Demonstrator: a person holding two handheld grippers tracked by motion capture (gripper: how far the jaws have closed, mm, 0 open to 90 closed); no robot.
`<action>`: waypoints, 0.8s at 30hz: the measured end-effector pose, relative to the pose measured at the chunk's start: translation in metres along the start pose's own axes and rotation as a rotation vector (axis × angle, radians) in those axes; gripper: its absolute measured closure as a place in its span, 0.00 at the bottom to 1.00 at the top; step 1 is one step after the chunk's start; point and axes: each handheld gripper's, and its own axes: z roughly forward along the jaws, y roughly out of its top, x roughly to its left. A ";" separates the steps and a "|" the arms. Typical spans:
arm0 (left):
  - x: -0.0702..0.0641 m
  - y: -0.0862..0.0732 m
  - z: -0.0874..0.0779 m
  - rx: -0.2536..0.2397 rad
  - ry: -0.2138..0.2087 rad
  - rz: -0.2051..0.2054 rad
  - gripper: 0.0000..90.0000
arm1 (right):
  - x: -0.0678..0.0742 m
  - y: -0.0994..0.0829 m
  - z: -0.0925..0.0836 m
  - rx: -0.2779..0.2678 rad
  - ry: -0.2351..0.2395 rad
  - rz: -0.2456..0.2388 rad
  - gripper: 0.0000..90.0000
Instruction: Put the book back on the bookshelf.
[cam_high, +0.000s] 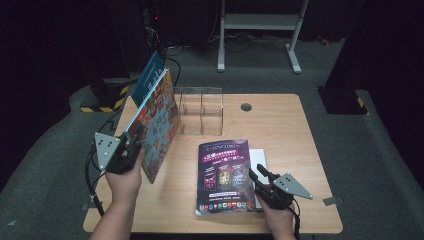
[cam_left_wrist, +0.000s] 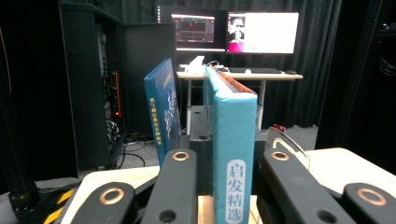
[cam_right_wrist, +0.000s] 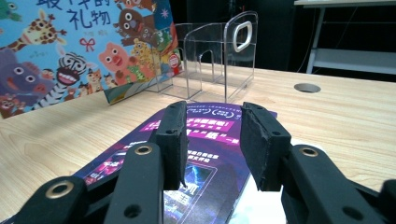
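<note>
My left gripper (cam_high: 136, 134) is shut on the spine edge of a colourful children's book (cam_high: 159, 122) and holds it upright and tilted over the table's left side. In the left gripper view the book's teal spine (cam_left_wrist: 233, 154) stands between the two jaws of this gripper (cam_left_wrist: 229, 156). A purple magazine (cam_high: 225, 172) lies flat near the table's front. My right gripper (cam_high: 257, 172) rests at its right edge. Its jaws (cam_right_wrist: 212, 116) stand open just above the magazine (cam_right_wrist: 205, 177), with nothing between the pads.
A blue book (cam_high: 149, 75) (cam_left_wrist: 163, 107) leans behind the held book at the table's far left corner. A clear acrylic book stand (cam_high: 202, 110) (cam_right_wrist: 224, 56) sits at the back centre. Something white (cam_high: 260, 157) lies under the magazine. A cable hole (cam_high: 246, 106) marks the far tabletop.
</note>
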 end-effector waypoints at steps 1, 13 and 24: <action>-0.001 0.000 0.003 0.001 0.005 0.002 0.90 | -0.001 0.000 0.000 -0.002 0.001 0.002 0.68; -0.003 0.001 0.033 0.002 0.017 0.007 0.90 | -0.002 0.001 -0.003 -0.010 -0.003 0.011 0.69; 0.003 -0.002 0.054 0.009 0.040 0.019 0.90 | -0.003 0.001 -0.002 -0.008 -0.004 0.006 0.69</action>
